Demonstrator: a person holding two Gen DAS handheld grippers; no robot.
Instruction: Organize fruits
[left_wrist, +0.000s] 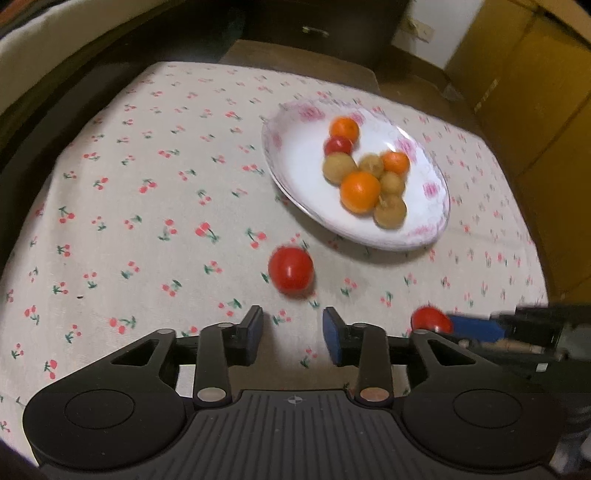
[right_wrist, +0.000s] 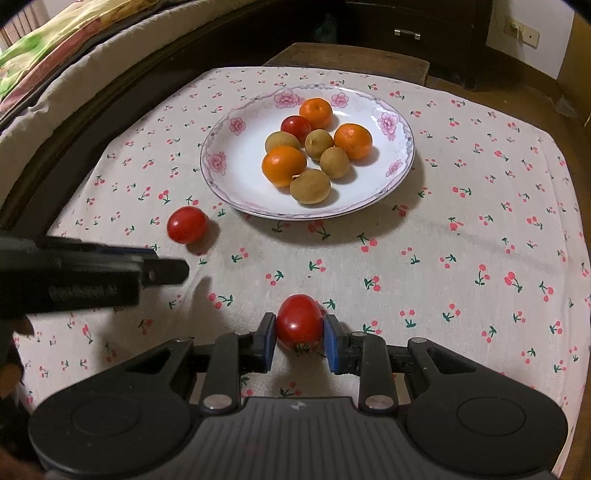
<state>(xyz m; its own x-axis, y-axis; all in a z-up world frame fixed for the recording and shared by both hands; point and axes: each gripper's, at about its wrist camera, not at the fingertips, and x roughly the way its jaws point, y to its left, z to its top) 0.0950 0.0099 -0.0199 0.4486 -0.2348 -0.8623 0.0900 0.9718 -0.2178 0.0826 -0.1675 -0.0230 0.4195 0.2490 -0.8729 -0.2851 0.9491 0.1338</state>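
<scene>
Right wrist view first: the right gripper (right_wrist: 300, 338) has a red cherry tomato (right_wrist: 298, 322) pinched between its two blue pads, jaws drawn in close on either side of it, the stem end turned toward the camera. It hangs over the cherry-print tablecloth (right_wrist: 461, 240).

Farther back sits the floral plate (right_wrist: 221, 147), white with pink flowers round the rim. On it lie three small oranges (right_wrist: 352, 140), four brown longan-like fruits (right_wrist: 309, 185) and one more red tomato (right_wrist: 295, 125), all bunched together near the middle.

A second loose tomato (right_wrist: 186, 224) rests on the cloth, just off the plate's near-left edge. The left gripper (right_wrist: 162, 271) comes in from the left side of this view, dark and blurred, its tip near that loose tomato but not touching it.

From the left wrist view, the left gripper (left_wrist: 293, 334) has its blue pads standing partly apart with only cloth showing between them; it grips nothing. The loose tomato (left_wrist: 290, 270) lies on the cloth just ahead of those fingertips, apart from them. The plate (left_wrist: 280, 162) is beyond it to the right, smeared by blur. At the right edge the other gripper's blue pad (left_wrist: 476, 328) shows, with its held tomato (left_wrist: 430, 319) against it.
</scene>
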